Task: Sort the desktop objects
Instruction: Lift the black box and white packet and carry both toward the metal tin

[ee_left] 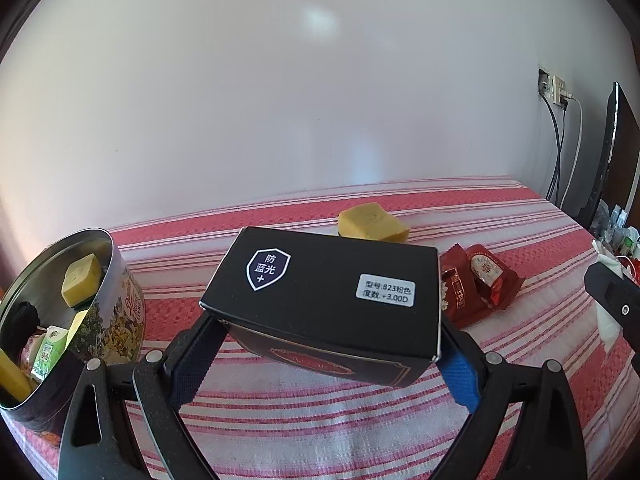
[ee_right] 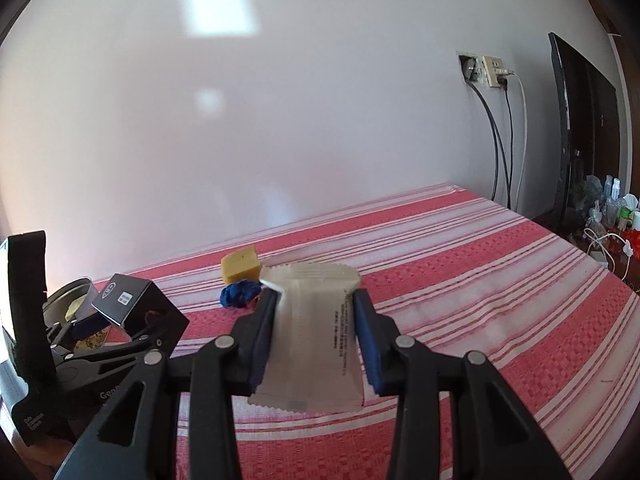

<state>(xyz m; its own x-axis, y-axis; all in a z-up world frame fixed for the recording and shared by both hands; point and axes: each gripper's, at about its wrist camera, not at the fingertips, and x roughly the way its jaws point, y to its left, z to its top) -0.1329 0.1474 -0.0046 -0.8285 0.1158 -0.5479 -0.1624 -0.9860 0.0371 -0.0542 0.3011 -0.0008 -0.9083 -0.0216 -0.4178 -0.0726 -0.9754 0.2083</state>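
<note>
One red-striped cloth (ee_right: 460, 280); pale wall (ee_right: 320, 120) behind.

Both of my wrist views are bright and evenly lit by soft daylight. A pale rectangular patch of light falls high on the wall (ee_right: 218, 4), with a fainter blurred spot below it; the same wall (ee_left: 320, 80) shows a weaker patch in the left view. Shadows on the striped cloth (ee_right: 460, 264) are soft. The black box (ee_left: 320, 300) carries a mild sheen. Straight lines bow strongly toward the edges, and the corners fall into dark vignette. Focus is fairly sharp centrally, softer at the rim.
</note>
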